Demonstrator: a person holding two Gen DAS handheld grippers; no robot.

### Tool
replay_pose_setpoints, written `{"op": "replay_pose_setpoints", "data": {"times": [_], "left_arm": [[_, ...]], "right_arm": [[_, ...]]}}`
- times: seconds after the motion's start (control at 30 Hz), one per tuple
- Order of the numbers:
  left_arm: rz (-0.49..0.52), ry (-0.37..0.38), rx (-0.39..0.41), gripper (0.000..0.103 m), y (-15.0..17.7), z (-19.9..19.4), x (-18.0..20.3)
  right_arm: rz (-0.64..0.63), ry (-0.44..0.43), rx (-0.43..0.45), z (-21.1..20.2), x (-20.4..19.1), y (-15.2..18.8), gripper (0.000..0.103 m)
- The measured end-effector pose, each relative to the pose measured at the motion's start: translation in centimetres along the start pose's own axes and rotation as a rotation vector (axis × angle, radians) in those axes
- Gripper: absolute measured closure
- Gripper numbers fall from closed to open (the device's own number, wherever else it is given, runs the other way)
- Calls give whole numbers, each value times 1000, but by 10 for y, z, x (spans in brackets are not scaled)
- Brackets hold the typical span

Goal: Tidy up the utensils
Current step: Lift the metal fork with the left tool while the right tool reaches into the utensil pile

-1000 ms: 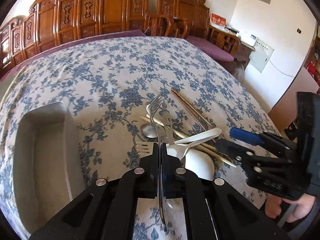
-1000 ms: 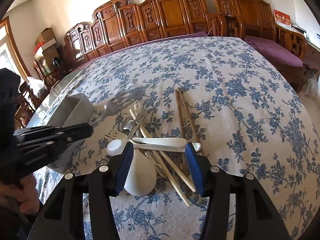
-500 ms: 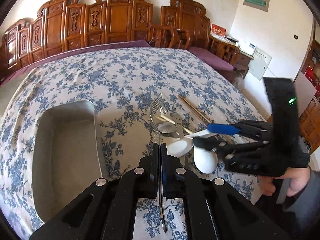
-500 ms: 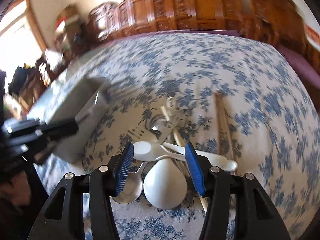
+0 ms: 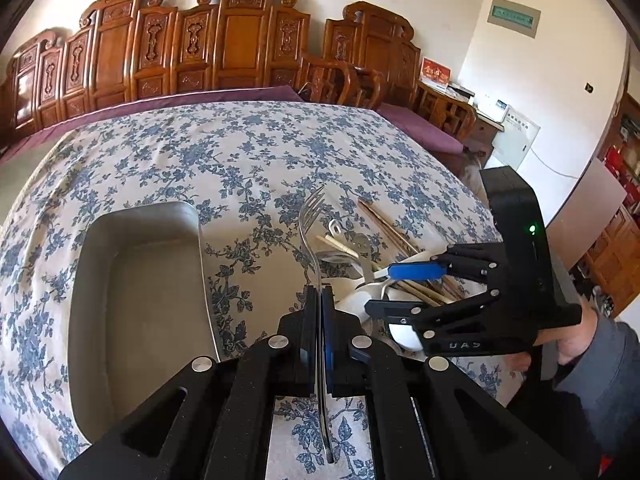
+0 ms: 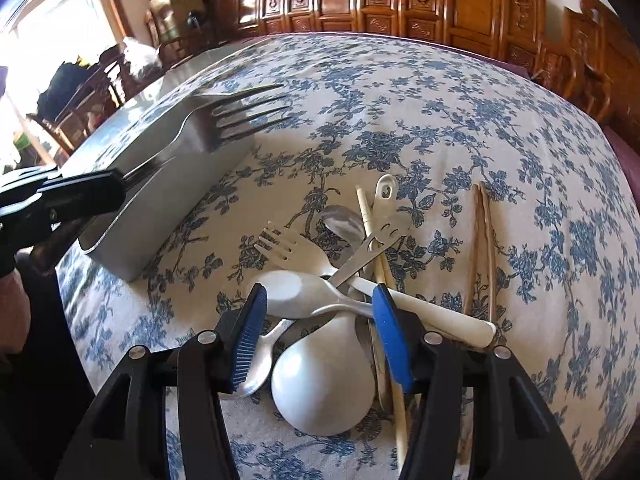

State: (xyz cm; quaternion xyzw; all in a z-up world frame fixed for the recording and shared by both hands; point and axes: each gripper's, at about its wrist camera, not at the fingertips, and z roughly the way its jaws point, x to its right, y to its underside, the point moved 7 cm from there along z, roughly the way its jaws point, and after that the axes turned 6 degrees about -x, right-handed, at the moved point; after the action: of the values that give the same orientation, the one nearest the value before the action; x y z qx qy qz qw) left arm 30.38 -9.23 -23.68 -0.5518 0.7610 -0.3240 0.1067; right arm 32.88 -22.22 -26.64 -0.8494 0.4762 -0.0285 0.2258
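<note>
Underneath everything lies a cream tablecloth (image 6: 400, 92) printed with blue flowers, covering a wide table. Nearest the right wrist camera, the right gripper (image 6: 318, 320) hangs over the utensil heap with its blue ribbed pads apart, nothing pinched; its jaws have just been opening a little. Between and below them sit a large white ladle bowl (image 6: 324, 388) and a white plastic spoon (image 6: 296, 292), with a small metal spoon (image 6: 260, 360) poking out on the left. Just beyond lie a cream plastic fork (image 6: 292, 252), a slotted metal handle (image 6: 380, 240), pale chopsticks (image 6: 366, 216) and, slightly apart on the right, brown wooden chopsticks (image 6: 482, 240). On the left the left gripper (image 5: 319, 320) is clamped flat on the handle of a steel fork (image 5: 312, 216), tines raised, just beside the grey rectangular metal tray (image 5: 140, 216), which blocks the cloth behind it. Farthest back, carved wooden chairs (image 5: 240, 44) line a white wall (image 5: 460, 8).
</note>
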Motion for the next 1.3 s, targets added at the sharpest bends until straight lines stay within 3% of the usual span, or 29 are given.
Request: {"op": "replay_pose_setpoints", "data": {"times": [0.23,0.33,0.53,0.6,0.77,0.9,1.13,1.3], "left_arm": [[7,1,-3,101,0,3,2],[11,-2,7,101,0,0,3],[2,1,24,101,-1,-8,0],[1,3,28,101,-3,-10,-1],[-9,6,45,101,-8,-16,-5],[-19,7,50,101,-10,-20,-7],[-23,5,62,101,-10,-26,-9],[-28,-1,70,101,-11,-32,-12]], "right_arm": [[-118,2,-61,8,-12,-7,28],[-173,16,-93,12,-15,-10,26],[-320,143,-191,29,-22,-10,25],[-308,137,-191,31,-19,-12,23],[-258,137,-168,24,-13,-17,50],[-218,109,-149,18,-11,-17,63],[-191,107,-123,7,-10,-20,101],[-191,99,-118,-2,-14,-15,103]]}}
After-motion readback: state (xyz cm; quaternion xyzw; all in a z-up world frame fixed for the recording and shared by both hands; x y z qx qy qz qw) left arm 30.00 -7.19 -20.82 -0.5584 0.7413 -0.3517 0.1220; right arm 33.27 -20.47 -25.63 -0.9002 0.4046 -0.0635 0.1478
